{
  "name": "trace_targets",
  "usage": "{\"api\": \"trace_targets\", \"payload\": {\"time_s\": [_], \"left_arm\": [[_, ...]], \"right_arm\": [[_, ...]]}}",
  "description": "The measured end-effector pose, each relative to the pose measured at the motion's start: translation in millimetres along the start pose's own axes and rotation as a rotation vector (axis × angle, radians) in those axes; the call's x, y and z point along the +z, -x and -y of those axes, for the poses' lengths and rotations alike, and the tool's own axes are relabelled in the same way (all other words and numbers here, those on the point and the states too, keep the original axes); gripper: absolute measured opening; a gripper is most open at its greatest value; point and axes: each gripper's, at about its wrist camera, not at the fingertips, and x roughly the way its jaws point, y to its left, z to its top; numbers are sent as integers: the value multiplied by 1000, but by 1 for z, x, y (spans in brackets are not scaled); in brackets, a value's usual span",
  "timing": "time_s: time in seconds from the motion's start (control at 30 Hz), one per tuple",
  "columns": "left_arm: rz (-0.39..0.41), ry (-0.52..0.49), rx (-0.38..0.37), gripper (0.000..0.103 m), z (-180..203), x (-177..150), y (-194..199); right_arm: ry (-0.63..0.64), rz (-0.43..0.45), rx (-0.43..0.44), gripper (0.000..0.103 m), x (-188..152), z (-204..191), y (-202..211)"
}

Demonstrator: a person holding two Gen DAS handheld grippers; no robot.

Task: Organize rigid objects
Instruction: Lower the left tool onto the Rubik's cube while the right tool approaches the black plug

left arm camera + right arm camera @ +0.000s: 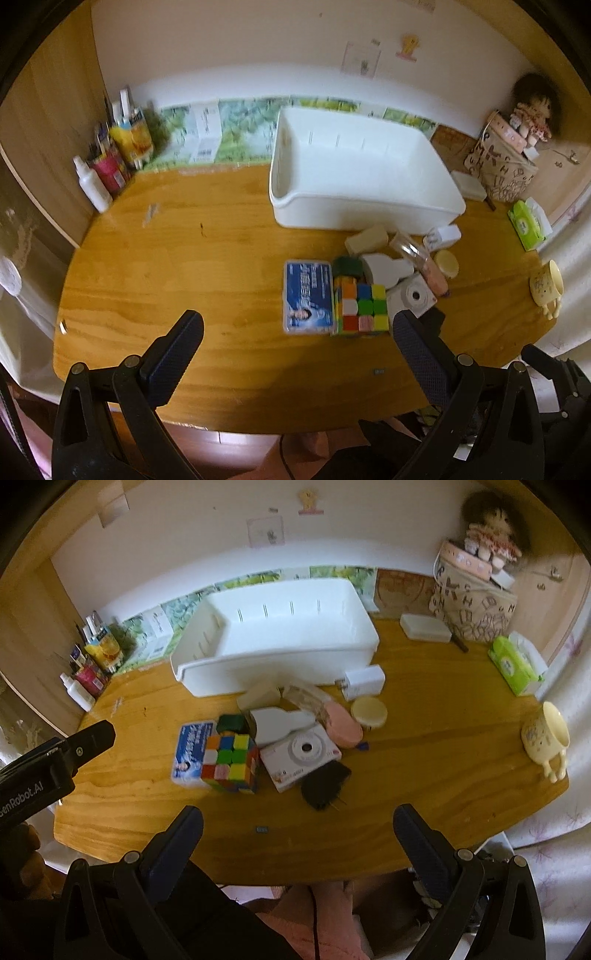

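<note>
A white bin (369, 218) (280, 679) stands empty at the back of the wooden table. In front of it lies a cluster: a colour cube (364, 308) (231, 762), a blue flat box (307, 297) (190, 751), a white camera (413, 297) (301, 755), a white bottle (386, 269) (280, 720), a pink case (343, 727), a round cream lid (447, 263) (368, 710), a black plug (325, 781). My left gripper (297, 326) is open and empty, just short of the cube. My right gripper (297, 821) is open and empty near the front edge.
Bottles and pens (110, 158) stand at the back left. A patterned bag (476, 605) with a doll, a white soap box (424, 627), a green tissue pack (515, 664) and a cream mug (546, 734) sit at the right. The left gripper body (55, 760) shows in the right wrist view.
</note>
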Motion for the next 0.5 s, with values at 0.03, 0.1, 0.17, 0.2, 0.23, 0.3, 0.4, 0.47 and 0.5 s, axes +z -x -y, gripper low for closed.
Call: {"api": "trace_targets", "payload": {"time_s": [0.03, 0.1, 0.17, 0.2, 0.23, 0.3, 0.4, 0.47, 0.5], "left_arm": [[-22, 3, -2, 102, 0, 0, -4], [-66, 11, -7, 102, 1, 0, -13], [-107, 27, -13, 102, 3, 0, -22], [-135, 35, -15, 102, 5, 0, -28], [-154, 39, -13, 102, 6, 0, -32], [-192, 48, -8, 102, 8, -1, -40], [-247, 65, -6, 102, 13, 0, -52], [-280, 69, 6, 102, 18, 2, -61], [-292, 68, 11, 102, 20, 3, -64]], "right_arm": [[0, -18, -2, 103, -1, 1, -4], [0, -47, -5, 103, -2, 4, -11], [2, -77, 1, 103, -3, 7, -17], [4, -89, 3, 103, -3, 9, -21], [7, -101, 4, 103, -3, 11, -25], [11, -121, 10, 103, 0, 15, -31], [17, -161, 31, 103, 3, 22, -44], [25, -186, 35, 103, 5, 26, -53], [26, -198, 39, 103, 7, 29, -58]]}}
